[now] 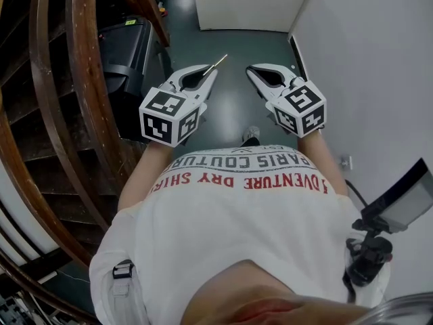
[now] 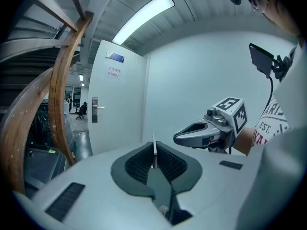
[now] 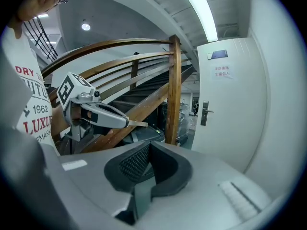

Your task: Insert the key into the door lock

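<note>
The person holds both forearms out in front of the chest, side by side, and each gripper is tilted a little down toward the floor. The left gripper is pressed together on a thin metal key, whose tip sticks out forward past the jaws. The right gripper is pressed together with nothing inside. The white door with its lock stands well apart ahead, beside a wooden stair railing.
</note>
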{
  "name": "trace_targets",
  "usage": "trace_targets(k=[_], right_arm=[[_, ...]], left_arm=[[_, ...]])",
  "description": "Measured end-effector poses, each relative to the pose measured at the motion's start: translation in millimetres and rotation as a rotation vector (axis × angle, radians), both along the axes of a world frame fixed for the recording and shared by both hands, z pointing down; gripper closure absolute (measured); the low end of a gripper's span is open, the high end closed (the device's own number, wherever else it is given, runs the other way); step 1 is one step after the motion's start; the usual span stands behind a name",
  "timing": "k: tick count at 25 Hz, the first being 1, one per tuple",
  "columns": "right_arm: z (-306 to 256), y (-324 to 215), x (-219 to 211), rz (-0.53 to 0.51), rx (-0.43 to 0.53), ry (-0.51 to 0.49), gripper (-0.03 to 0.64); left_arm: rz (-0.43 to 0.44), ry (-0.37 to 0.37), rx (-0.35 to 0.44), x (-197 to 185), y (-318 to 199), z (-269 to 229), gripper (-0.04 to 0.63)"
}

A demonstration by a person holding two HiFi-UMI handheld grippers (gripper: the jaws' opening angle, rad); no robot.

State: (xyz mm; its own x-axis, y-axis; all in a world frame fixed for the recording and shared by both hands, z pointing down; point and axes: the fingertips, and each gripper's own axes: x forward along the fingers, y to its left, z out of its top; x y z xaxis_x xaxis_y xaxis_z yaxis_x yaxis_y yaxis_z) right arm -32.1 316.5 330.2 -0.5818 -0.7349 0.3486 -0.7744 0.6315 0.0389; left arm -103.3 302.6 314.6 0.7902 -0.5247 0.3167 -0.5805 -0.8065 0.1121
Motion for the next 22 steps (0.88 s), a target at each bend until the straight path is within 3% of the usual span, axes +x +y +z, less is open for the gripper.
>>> trace_targets(k=[11,16,22], right_arm=[[14.9,-14.0,0.3,0.001,-0.009,-0.003,0.615],[29.0,-81.0,23.5,0.024,-0.025,-0.016,0.614],[61.5,-193.3,87.0,0.037,-0.066,-0.027,0.614]], left_arm=[[0.029,0.0,-0.027,6.3,-11.9,18.2,0.572],[0.041,-0.007,-0.055,24.7,-75.6,38.5,0.572],[0.032,-0.023,-0.104,83.9,-188.8,68.7,0.572]])
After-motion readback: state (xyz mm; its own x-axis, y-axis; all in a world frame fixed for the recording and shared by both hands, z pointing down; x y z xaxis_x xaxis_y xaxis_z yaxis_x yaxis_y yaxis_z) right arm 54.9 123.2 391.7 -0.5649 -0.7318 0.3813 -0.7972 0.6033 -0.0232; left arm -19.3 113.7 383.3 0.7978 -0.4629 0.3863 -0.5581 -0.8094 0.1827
